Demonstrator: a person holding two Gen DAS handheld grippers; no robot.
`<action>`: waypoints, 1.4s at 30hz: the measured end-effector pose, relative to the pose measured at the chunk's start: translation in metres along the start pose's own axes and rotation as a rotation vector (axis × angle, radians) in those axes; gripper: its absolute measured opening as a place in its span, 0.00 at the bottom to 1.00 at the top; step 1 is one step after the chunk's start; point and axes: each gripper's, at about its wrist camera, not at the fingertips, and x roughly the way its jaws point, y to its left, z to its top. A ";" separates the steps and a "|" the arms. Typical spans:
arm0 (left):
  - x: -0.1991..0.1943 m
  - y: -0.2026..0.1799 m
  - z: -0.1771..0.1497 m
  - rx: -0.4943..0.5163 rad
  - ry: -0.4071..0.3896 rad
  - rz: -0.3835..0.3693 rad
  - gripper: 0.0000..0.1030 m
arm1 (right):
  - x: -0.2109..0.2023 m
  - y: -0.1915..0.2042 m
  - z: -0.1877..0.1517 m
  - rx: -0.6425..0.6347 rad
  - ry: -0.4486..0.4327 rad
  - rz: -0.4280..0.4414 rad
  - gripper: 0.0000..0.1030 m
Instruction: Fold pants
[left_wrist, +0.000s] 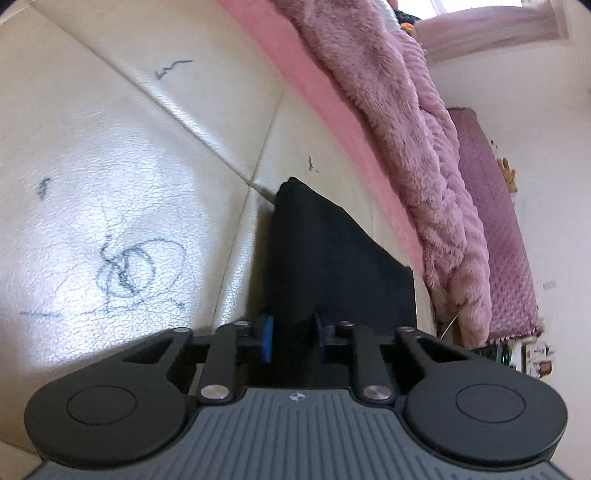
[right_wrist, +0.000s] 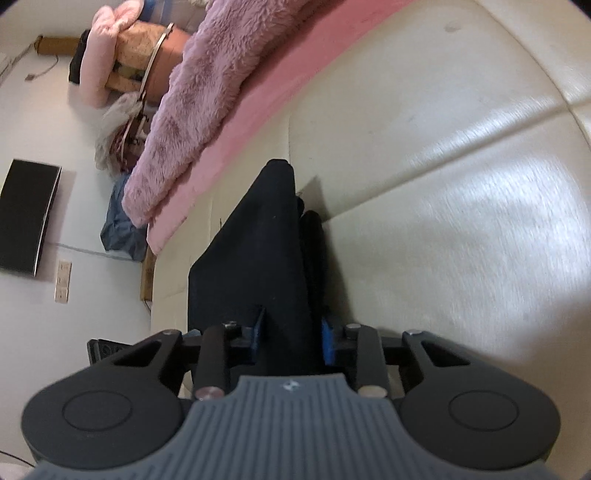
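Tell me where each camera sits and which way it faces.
Left wrist: sits on the left tool, looks along its fingers at the black pants on cream leather; the tool's blue pads show.
Right wrist: sits on the right tool, looks along the pants; wall screen at left.
Shared: pants, leather, pink fuzzy blanket.

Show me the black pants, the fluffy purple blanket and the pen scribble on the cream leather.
black pants (left_wrist: 325, 258), left wrist view, flat middle panel
fluffy purple blanket (left_wrist: 413, 140), left wrist view, furry middle
pen scribble (left_wrist: 133, 267), left wrist view, looped centre

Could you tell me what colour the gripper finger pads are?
Blue pads clamp the plain black pants; clearest in the left wrist view.
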 end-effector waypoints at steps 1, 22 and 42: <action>-0.002 -0.003 0.000 0.011 -0.010 0.015 0.19 | -0.001 0.002 -0.004 -0.003 -0.010 -0.005 0.24; -0.093 -0.028 0.082 0.287 -0.059 0.245 0.17 | 0.071 0.099 -0.031 -0.041 -0.096 0.040 0.19; -0.098 0.052 0.145 0.238 -0.085 0.295 0.22 | 0.180 0.137 0.009 -0.059 -0.038 -0.021 0.19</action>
